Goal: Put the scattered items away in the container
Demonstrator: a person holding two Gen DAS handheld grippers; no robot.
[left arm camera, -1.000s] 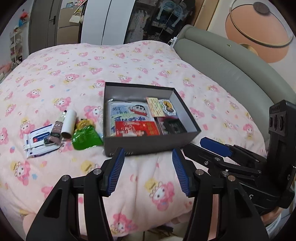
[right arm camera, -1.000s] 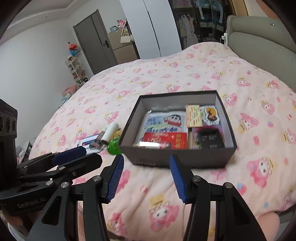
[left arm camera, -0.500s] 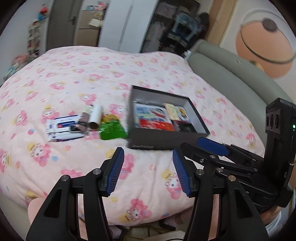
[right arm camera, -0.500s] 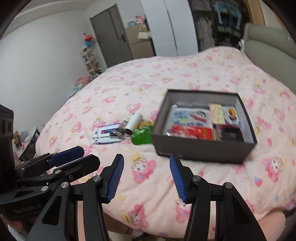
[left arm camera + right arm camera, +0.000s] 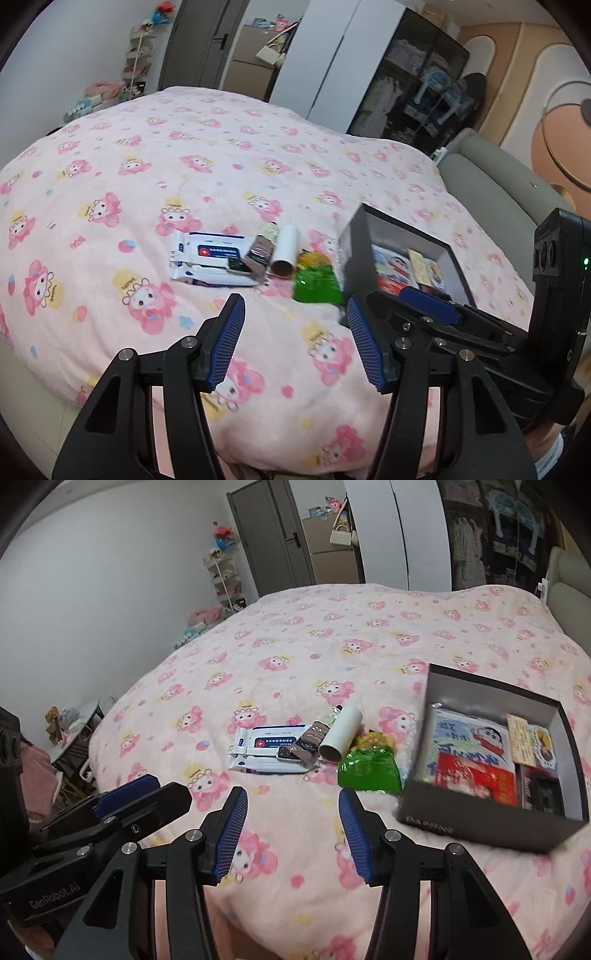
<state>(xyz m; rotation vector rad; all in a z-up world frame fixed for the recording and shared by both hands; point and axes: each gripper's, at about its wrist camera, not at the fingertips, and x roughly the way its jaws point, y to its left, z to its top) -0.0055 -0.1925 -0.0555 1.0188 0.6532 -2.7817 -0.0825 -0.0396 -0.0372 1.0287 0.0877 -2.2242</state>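
A dark grey box (image 5: 480, 825) (image 5: 352, 251) sits on the pink bed at the right, holding a cartoon packet, a red packet and cards. Left of it lie a green packet (image 5: 371, 771) (image 5: 316, 286), a yellow wrapper (image 5: 373, 738), a white tube (image 5: 341, 733) (image 5: 286, 251), a brown bar (image 5: 314, 738) (image 5: 260, 251) and a white wipes pack (image 5: 264, 751) (image 5: 207, 262). My left gripper (image 5: 295, 339) is open and empty, near the bed's front edge. My right gripper (image 5: 291, 834) is open and empty beside it, also short of the items.
The pink patterned bedspread (image 5: 184, 166) covers the bed. A grey headboard (image 5: 491, 173) runs along the right. A door, wardrobe and shelf (image 5: 225, 583) stand beyond the bed. A small table (image 5: 79, 734) is at the left floor.
Both views have swung left and pulled back; the box has shifted to the right and the scattered items now lie ahead of the fingers. Both grippers stay open.
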